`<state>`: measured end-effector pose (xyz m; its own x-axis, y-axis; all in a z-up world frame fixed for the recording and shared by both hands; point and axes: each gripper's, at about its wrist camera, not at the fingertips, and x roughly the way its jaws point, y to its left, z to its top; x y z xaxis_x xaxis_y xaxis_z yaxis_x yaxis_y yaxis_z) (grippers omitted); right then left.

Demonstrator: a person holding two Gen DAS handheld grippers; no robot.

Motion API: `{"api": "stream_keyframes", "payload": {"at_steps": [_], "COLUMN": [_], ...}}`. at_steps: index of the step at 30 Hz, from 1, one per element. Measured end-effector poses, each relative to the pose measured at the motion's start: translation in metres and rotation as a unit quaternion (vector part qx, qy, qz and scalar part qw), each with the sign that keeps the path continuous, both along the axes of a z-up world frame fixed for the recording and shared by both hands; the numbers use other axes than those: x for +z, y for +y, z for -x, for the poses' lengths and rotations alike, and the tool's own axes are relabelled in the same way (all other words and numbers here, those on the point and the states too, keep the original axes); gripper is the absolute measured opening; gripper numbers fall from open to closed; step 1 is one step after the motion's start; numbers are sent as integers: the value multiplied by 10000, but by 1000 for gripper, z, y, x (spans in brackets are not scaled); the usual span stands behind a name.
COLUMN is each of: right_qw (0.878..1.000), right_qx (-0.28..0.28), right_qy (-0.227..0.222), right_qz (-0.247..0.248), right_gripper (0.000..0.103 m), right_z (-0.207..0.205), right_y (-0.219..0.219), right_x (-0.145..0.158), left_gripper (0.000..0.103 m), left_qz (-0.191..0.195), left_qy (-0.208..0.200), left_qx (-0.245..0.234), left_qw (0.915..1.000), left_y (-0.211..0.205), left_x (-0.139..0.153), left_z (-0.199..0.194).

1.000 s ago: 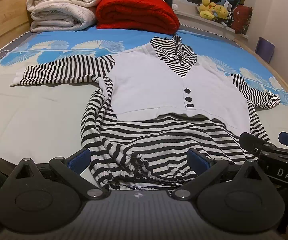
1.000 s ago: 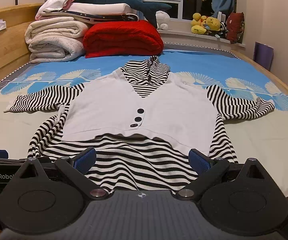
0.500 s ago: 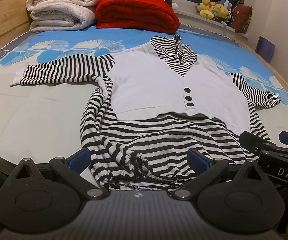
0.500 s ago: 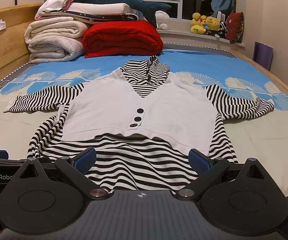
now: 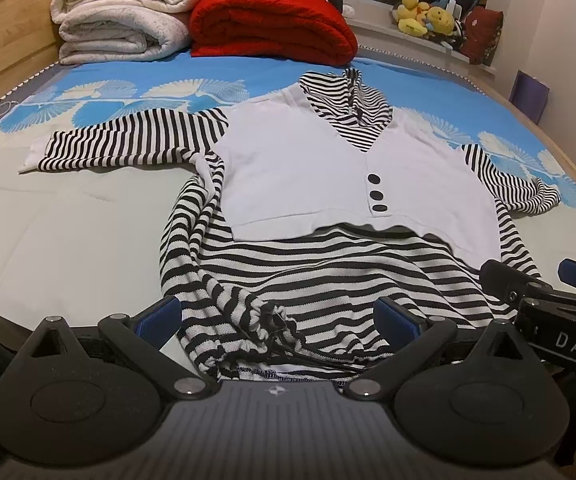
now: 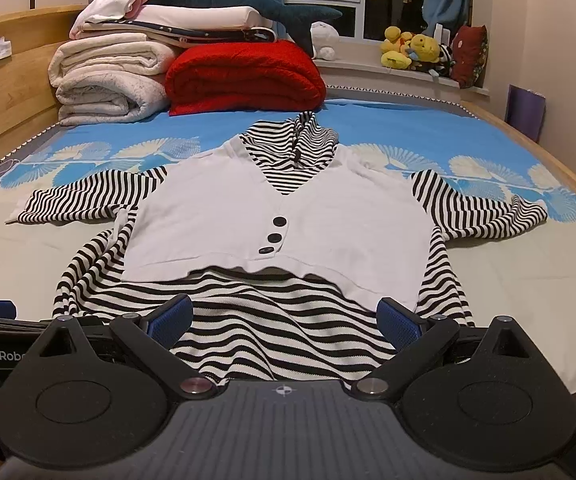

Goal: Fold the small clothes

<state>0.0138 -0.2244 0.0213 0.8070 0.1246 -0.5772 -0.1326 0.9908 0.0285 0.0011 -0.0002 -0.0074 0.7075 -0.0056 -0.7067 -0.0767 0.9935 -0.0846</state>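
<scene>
A small black-and-white striped dress with a white vest front and three black buttons (image 5: 328,184) lies flat on the bed, sleeves spread, collar away from me; it also shows in the right wrist view (image 6: 279,216). Its hem is bunched at the near left with a drawstring (image 5: 271,324). My left gripper (image 5: 277,318) is open over the hem's left part, touching nothing. My right gripper (image 6: 285,318) is open over the hem's right part, and it shows in the left wrist view (image 5: 544,288) at the right edge.
The bed (image 5: 67,216) has a blue and pale patterned sheet. Folded white quilts (image 6: 107,80) and a red blanket (image 6: 243,76) are stacked at the far end. Plush toys (image 6: 412,52) sit on the window sill. A wooden bed frame (image 6: 7,92) runs along the left.
</scene>
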Motion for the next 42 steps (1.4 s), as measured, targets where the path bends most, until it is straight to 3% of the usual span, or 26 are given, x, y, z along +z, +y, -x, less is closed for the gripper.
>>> {"api": "stream_keyframes", "payload": {"at_steps": [4,8,12,15,18,20,22,23,27,30,36,39,40,42], "right_qw": [10000,9998,9994,9980,9962,9944,9931,9930,9937,9958,9983,9991,9993,9992], "right_qx": [-28,-26,-54,-165,-252,-326,-403,-436,-200,21,-136,-257,-281,-328], "right_qy": [-43,-177,-352,-579,-771,-929,-1050,-1039,-1054,-916,-433,-100,26,190], "right_qz": [-9,4,-44,-180,-331,-398,-347,-350,-327,-44,361,311,242,123], "right_gripper": [91,87,83,82,82,82,81,80,79,79,79,79,79,78], "right_z": [0,2,2,4,5,5,4,2,-13,-39,-123,-174,-190,-219], "right_y": [0,1,-2,-10,-18,-23,-28,-32,-44,-42,-30,-22,-20,-15], "right_x": [-1,2,5,12,19,25,31,36,60,76,89,86,84,81], "left_gripper": [102,96,65,51,49,47,36,35,25,25,25,26,30,39], "left_qz": [-13,-79,-2,-85,-76,139,-57,-368,-301,-633,-58,458,673,742], "left_qy": [-98,-610,-579,-658,-850,-994,-1146,-1092,-908,-683,-57,657,703,712], "left_qx": [-6,-73,-190,-168,-269,-387,-495,-539,-366,-170,703,1496,1710,1881], "left_qw": [10000,9981,9981,9977,9960,9942,9922,9919,9947,9955,9975,9855,9805,9767], "left_y": [1,-2,3,16,31,45,52,50,86,110,206,258,273,291], "left_x": [0,6,21,45,78,99,119,124,132,125,45,12,8,3], "left_z": [1,3,4,-3,-23,-39,-64,-80,-148,-203,-262,-277,-280,-287]}}
